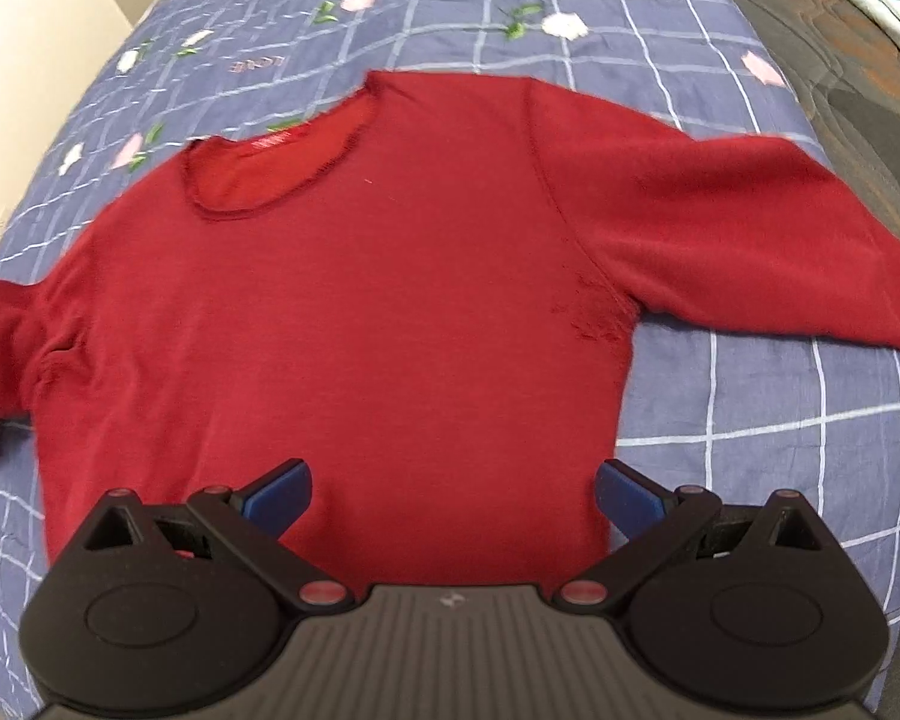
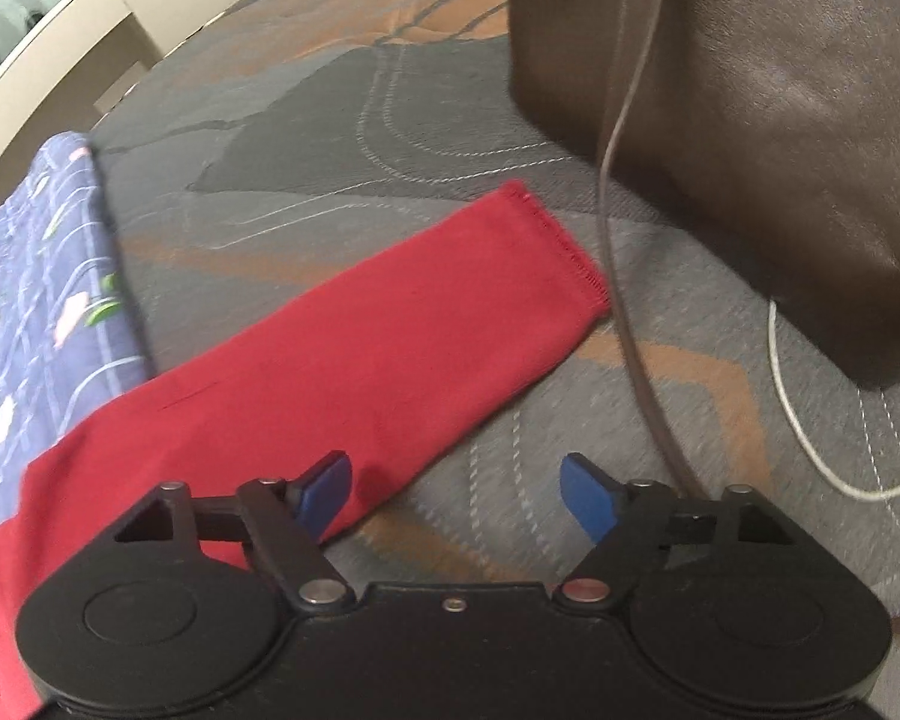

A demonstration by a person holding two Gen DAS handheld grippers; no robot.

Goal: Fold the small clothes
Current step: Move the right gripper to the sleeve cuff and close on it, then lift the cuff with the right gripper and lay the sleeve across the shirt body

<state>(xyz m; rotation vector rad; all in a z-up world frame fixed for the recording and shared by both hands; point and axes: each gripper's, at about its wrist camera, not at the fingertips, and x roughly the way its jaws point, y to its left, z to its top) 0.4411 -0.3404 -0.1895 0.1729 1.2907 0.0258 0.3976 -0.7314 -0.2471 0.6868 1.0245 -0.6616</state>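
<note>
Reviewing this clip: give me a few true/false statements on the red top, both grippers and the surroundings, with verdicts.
1. The red top lies spread flat, neckline up, on the blue checked sheet. True.
2. The left gripper is shut on the hem. False: its jaws stand open, holding nothing.
3. The right gripper has open jaws. True.
4. The sleeve in the right wrist view is folded over the body. False: it lies stretched out onto the grey patterned mattress.
5. A brown bag stands beyond the sleeve's cuff. True.
</note>
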